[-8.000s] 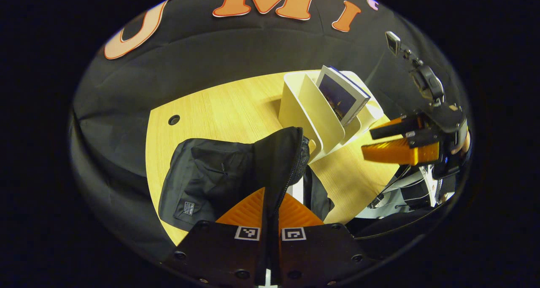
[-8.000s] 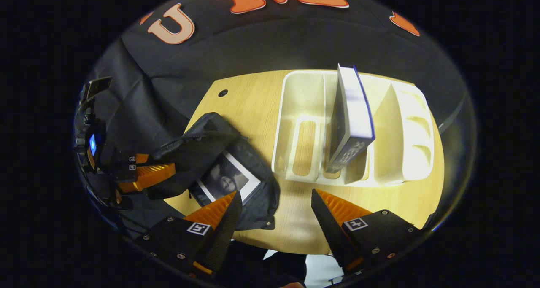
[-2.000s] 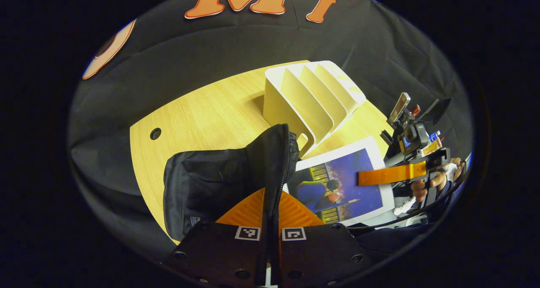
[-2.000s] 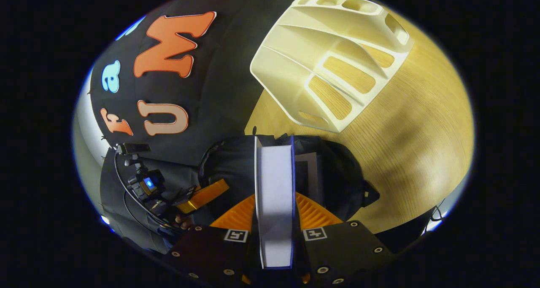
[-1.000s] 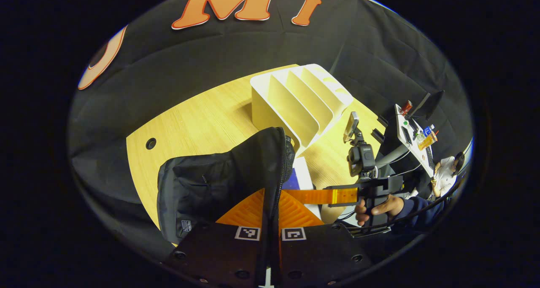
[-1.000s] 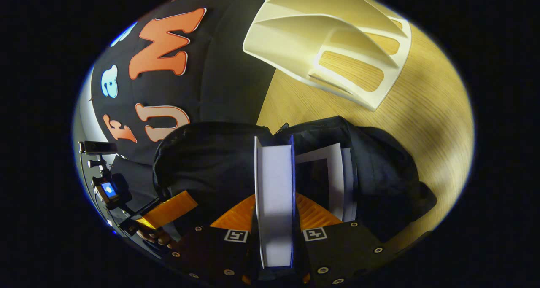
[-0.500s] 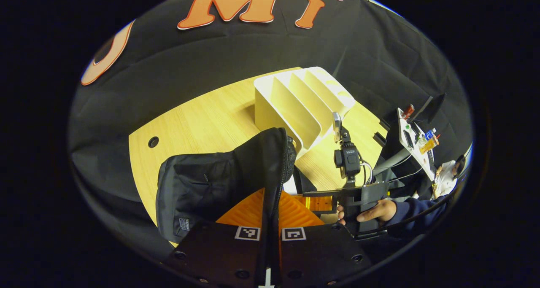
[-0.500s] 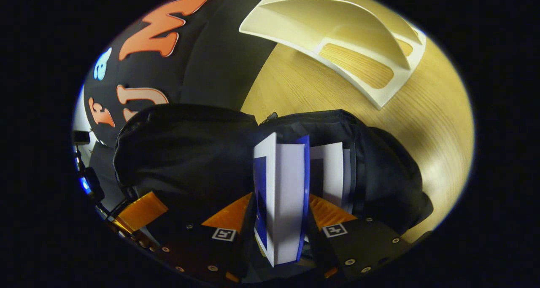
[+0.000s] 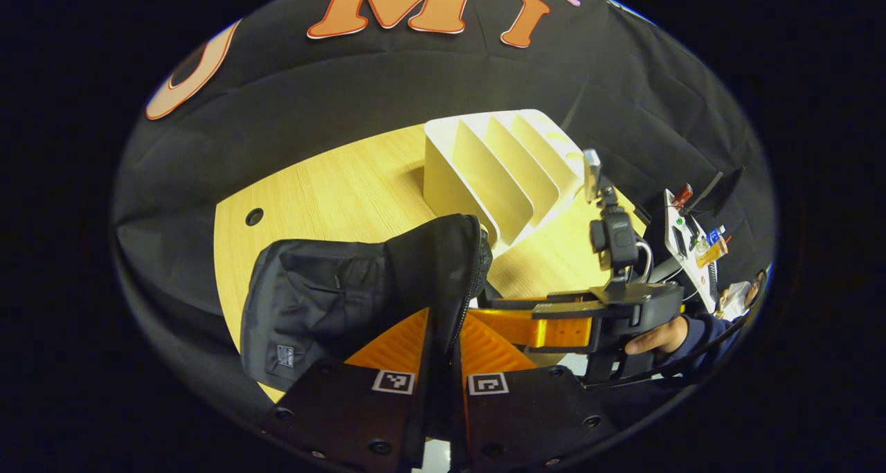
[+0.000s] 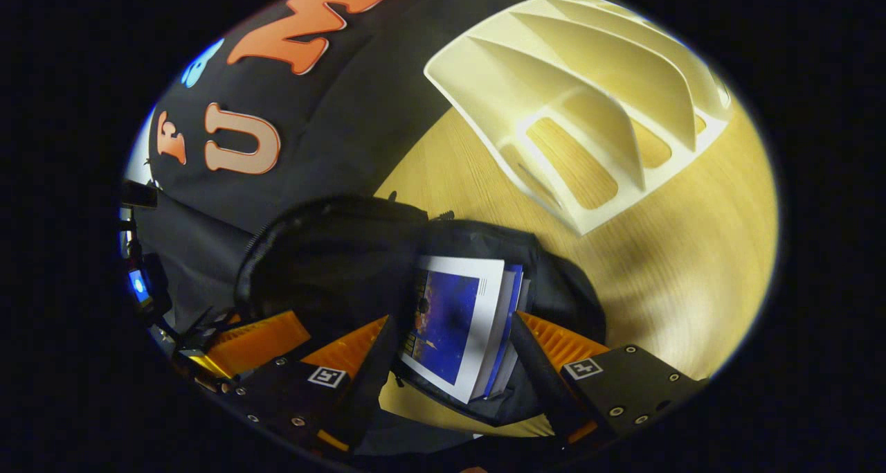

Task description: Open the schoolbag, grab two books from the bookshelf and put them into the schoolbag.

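The black schoolbag [image 10: 547, 279] lies open on the wooden tabletop [image 10: 692, 251], its flap [image 9: 443, 265] lifted upright. A book [image 10: 450, 327] with a dark blue picture cover and white border lies tilted in the bag's mouth, a second book's edge just beneath it. The cream bookshelf [image 9: 498, 168], with slanted dividers and bare slots, stands near the bag, farther back on the tabletop.

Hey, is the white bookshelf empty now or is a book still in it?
Empty: the bookshelf slots show bare, and the blue book lies inside the open schoolbag.
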A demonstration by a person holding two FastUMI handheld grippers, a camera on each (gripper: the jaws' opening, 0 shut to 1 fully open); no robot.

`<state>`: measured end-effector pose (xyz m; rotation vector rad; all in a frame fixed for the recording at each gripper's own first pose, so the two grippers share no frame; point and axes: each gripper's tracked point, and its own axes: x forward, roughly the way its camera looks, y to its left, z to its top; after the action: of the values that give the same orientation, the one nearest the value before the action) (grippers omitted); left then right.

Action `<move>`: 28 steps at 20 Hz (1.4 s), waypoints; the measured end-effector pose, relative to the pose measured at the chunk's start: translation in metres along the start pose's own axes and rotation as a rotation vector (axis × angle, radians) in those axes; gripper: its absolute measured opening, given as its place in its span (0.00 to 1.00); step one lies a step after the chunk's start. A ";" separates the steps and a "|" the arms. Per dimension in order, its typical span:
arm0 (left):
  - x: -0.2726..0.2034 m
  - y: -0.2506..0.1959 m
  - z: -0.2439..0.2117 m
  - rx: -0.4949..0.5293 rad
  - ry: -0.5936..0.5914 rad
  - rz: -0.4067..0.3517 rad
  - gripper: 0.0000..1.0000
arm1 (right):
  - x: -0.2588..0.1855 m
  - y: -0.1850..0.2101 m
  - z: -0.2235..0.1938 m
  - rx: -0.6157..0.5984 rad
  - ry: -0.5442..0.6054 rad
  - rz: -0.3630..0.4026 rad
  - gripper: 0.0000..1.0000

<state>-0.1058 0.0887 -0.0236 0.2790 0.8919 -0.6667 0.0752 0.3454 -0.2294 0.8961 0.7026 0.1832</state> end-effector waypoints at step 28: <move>-0.066 -0.167 0.205 -0.115 -0.820 0.345 0.98 | -0.296 -0.026 0.266 -0.849 -0.669 -0.225 0.98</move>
<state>-0.1138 -0.1112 0.1614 0.0350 0.0861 -0.3479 0.0132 0.0291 0.0058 0.0295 0.0532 -0.0331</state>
